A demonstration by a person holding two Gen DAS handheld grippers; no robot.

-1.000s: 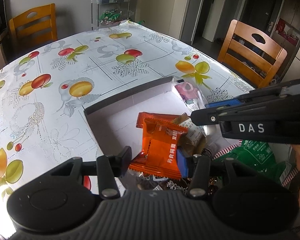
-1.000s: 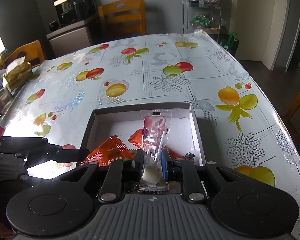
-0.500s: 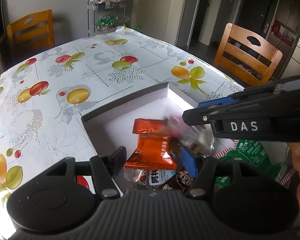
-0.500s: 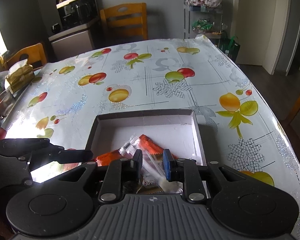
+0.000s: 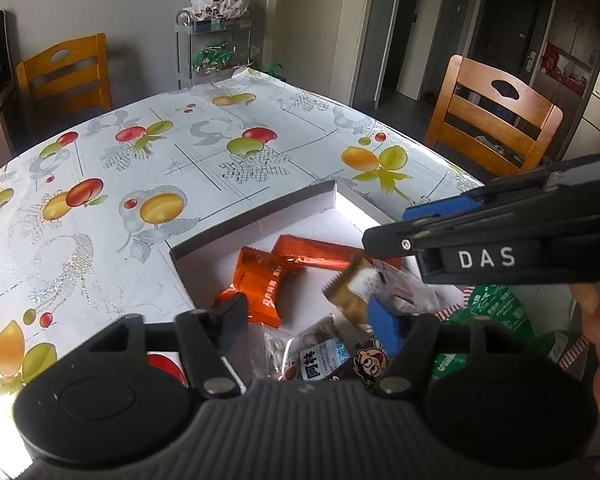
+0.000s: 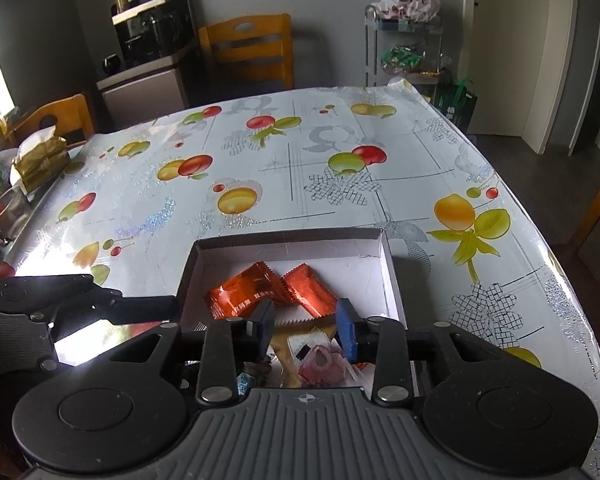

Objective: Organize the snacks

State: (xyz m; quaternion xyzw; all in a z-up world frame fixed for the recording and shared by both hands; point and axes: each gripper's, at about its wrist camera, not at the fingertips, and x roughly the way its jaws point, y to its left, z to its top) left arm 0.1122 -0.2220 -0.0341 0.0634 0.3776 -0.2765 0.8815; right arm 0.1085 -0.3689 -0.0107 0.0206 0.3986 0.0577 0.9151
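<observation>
- The box (image 6: 388, 276) on the desk (image 6: 300, 184) already has many snacks in it.
- Two shiny orange packs (image 6: 240, 292) lie flat inside, near a pink candy (image 6: 320, 364).
- The left gripper (image 5: 308, 320) has just been opening and holds nothing.
- The right gripper (image 6: 306, 326) has just been opening too, with nothing between its jaws.
- A green bag (image 5: 496, 312) still lies outside the box.

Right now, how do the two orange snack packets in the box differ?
The left orange packet looks broader and more crinkled, its printed face up; the right orange packet looks narrower. The left one lies nearer the box's left wall, the right one nearer the middle. Both are shiny orange with serrated ends, lying flat and touching at a corner.
</observation>
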